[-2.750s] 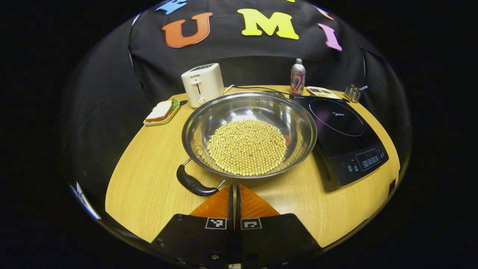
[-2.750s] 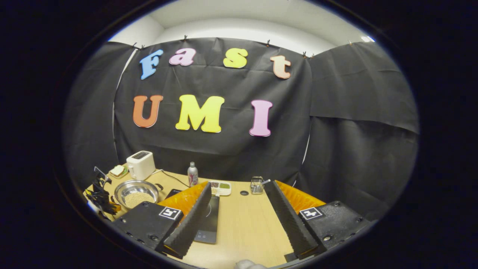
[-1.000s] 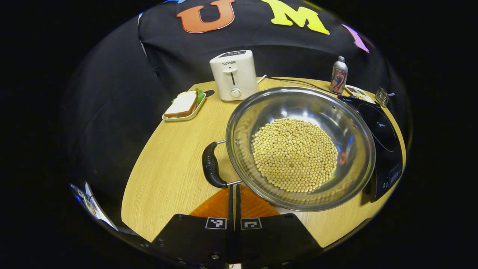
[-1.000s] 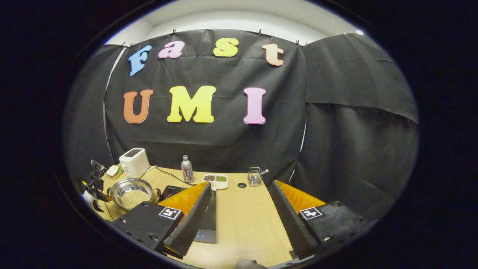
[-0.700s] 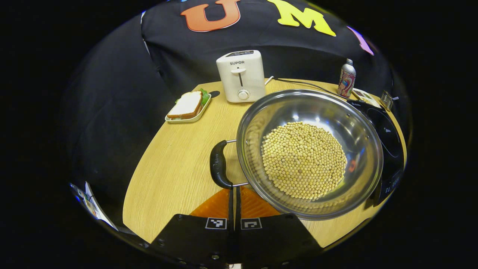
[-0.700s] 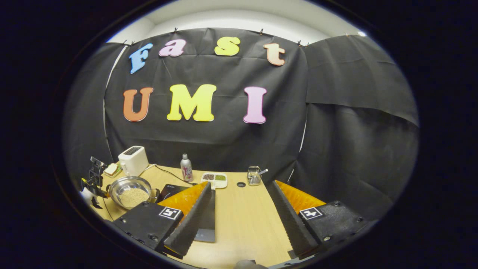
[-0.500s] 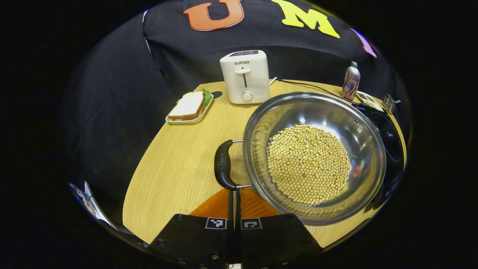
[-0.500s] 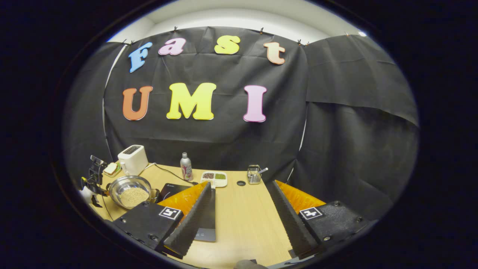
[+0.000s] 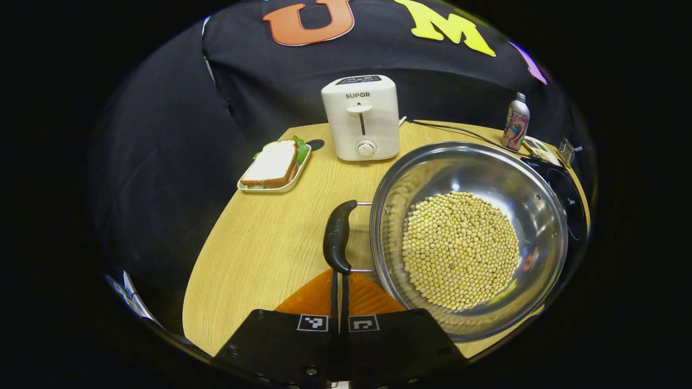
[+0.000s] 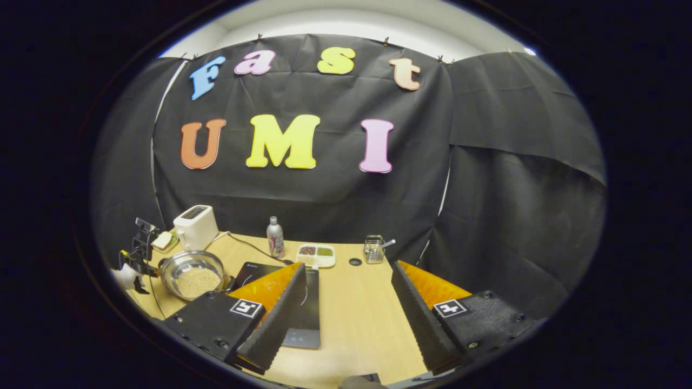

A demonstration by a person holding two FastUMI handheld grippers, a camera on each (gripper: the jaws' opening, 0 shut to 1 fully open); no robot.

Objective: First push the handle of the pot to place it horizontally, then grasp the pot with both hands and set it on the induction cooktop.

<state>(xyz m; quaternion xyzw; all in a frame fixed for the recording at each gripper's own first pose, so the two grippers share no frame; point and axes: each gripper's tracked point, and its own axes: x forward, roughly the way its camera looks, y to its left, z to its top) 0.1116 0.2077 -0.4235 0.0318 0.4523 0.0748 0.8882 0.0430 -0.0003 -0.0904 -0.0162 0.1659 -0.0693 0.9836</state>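
Our round stainless-steel pot [image 9: 470, 237], heaped with pale soybeans [image 9: 459, 248], sits ahead-right of our left hand-held gripper [image 9: 340, 283], whose closed fingers touch its black handle [image 9: 338, 235]. The black induction cooktop [image 9: 567, 200] lies just beyond the pot. Our right hand-held gripper [image 10: 346, 302] hangs wide open over the wooden worktop [image 10: 357, 313]. Pushing too hard could, we judge, spill beans or knock the pot against the cooktop.

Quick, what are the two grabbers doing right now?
Left gripper: shut, holding nothing, tips at the pot handle.
Right gripper: open, holding nothing.
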